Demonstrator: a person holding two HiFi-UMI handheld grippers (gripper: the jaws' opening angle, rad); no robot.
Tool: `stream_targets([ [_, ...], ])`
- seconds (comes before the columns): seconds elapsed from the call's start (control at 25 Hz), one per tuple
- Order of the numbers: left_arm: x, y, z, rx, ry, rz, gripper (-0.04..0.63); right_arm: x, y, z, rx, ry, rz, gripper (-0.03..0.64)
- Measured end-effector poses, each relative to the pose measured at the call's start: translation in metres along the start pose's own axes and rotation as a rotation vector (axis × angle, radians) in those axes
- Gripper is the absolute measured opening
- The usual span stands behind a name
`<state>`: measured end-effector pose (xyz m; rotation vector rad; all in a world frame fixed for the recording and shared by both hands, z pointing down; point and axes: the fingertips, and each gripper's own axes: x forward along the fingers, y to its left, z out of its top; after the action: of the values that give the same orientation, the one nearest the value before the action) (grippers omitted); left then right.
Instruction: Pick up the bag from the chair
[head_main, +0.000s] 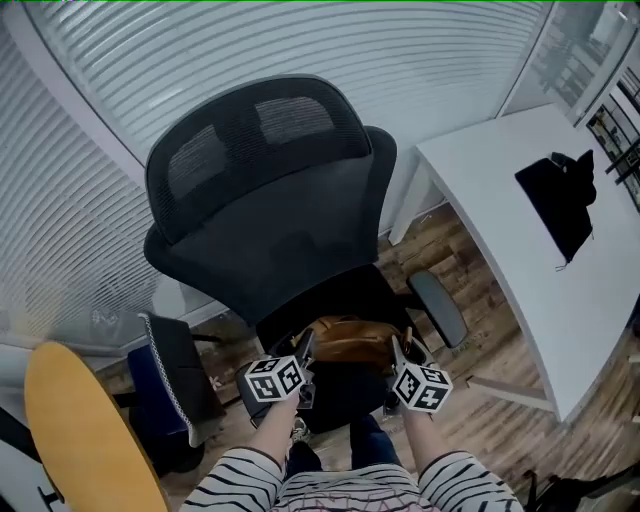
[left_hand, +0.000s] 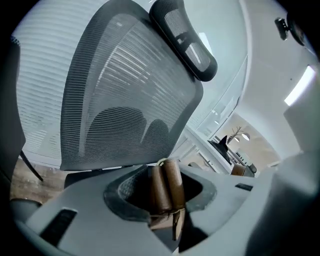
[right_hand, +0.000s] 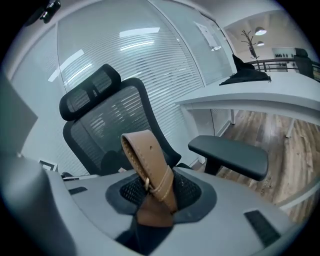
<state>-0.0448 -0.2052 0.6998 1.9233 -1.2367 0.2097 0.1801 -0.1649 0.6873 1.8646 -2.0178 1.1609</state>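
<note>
Left gripper (left_hand: 162, 202) jaws shut tight on a rolled brown handle (left_hand: 166, 184). Right gripper (right_hand: 152, 202) jaws clamped on a tan buckled strap (right_hand: 149, 167). Only the head view shows the bag (head_main: 350, 340) body, over the chair (head_main: 270, 200) seat between both grippers; resting or lifted, can't tell. The right gripper view adds the armrest (right_hand: 230, 155) and a white desk (right_hand: 260, 95).

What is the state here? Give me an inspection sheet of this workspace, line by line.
Surface: black mesh chair; seat mostly hidden.
Job's things: brown bag at the seat, between both grippers.
Clutter: black cloth on white desk.
Grippers: left gripper jaws shut on rolled handles; right gripper jaws shut on strap.
Cables: nothing seen.
Surroundings: window blinds, wooden floor, yellow table.
</note>
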Motion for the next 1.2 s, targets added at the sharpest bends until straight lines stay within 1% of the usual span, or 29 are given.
stream_targets([
  [0.36, -0.041, -0.038, 0.027, 0.071, -0.013, -0.089, 0.16, -0.061, 0.026, 0.025, 0.003, -0.082, -0.028, 0.15],
  [0.64, -0.07, -0.062, 0.048, 0.117, -0.025, -0.138, 0.16, -0.101, 0.045, 0.039, 0.007, -0.155, -0.051, 0.15],
  [0.96, -0.102, -0.081, 0.074, 0.17, -0.049, -0.194, 0.158, -0.137, 0.073, 0.055, 0.008, -0.234, -0.072, 0.149],
  [1.2, -0.131, -0.087, 0.095, 0.211, -0.078, -0.236, 0.156, -0.164, 0.101, 0.059, 0.009, -0.298, -0.082, 0.149],
])
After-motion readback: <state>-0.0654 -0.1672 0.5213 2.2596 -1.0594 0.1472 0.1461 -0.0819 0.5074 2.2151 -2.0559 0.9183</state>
